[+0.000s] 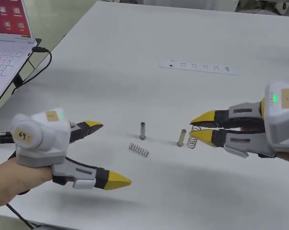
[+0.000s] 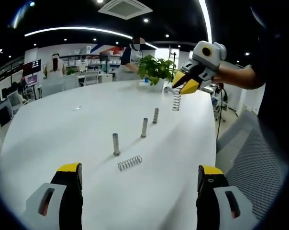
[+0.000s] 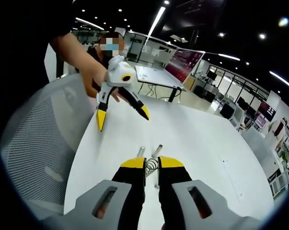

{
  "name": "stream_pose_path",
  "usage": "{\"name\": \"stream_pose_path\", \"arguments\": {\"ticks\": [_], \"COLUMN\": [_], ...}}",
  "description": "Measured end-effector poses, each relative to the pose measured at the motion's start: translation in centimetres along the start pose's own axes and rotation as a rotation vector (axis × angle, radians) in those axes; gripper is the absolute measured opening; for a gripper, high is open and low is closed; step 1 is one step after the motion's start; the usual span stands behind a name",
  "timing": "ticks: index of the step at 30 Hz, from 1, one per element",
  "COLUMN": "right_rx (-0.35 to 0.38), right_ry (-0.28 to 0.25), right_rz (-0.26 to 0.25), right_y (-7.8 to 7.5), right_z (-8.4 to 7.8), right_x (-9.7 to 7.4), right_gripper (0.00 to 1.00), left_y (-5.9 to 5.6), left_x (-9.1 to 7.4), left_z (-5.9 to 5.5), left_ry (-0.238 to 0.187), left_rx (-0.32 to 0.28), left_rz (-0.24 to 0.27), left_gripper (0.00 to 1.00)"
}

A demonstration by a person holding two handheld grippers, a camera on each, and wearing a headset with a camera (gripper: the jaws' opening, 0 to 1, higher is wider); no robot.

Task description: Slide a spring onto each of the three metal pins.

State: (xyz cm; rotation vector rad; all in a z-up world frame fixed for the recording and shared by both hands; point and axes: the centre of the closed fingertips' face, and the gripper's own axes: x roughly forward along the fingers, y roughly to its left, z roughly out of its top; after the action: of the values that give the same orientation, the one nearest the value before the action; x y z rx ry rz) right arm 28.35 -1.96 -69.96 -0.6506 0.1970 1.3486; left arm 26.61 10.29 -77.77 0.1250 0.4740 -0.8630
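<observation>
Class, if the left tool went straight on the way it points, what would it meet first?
Most likely the loose spring ahead of the left tool, before the nearest pin; its height is unclear, so it might pass over.

Left hand-held gripper [image 1: 107,153]: grey body, yellow-tipped black jaws, handwritten 69

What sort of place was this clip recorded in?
Probably an open-plan office or lab: a long white table with a laptop and power strip, more desks with screens behind, and a ceiling vent.
</observation>
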Motion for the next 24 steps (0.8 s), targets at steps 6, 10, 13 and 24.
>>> {"name": "stream_pose_path", "arguments": {"ticks": [6, 10, 13, 24], "right_rx": [0.032, 0.029, 0.028, 0.035], "right_ry": [0.008, 0.019, 0.024, 0.05], "right_rz": [-0.025, -0.04, -0.053, -0.086], "right_y": [-1.5, -2.4, -3.0, -5.3], "right_z": [-0.7, -0.9, -1.0, -2.3], "right_x": [0.3, 0.6, 1.0, 2.6], "right_gripper": [0.07, 0.07, 0.07, 0.07], "left_y": [0.3, 0.5, 0.6, 0.9], "left_x": [-0.4, -0.7, -0.8, -1.2], "left_z": [-0.4, -0.5, -0.6, -0.5], "left_ry": [0.004, 0.001, 0.003, -0.006], "left_rx": [-0.007, -0.014, -0.015, -0.026], "left_rz": [0.014, 0.025, 0.026, 0.041], "left_gripper": [0.98, 0.98, 0.98, 0.98]}}
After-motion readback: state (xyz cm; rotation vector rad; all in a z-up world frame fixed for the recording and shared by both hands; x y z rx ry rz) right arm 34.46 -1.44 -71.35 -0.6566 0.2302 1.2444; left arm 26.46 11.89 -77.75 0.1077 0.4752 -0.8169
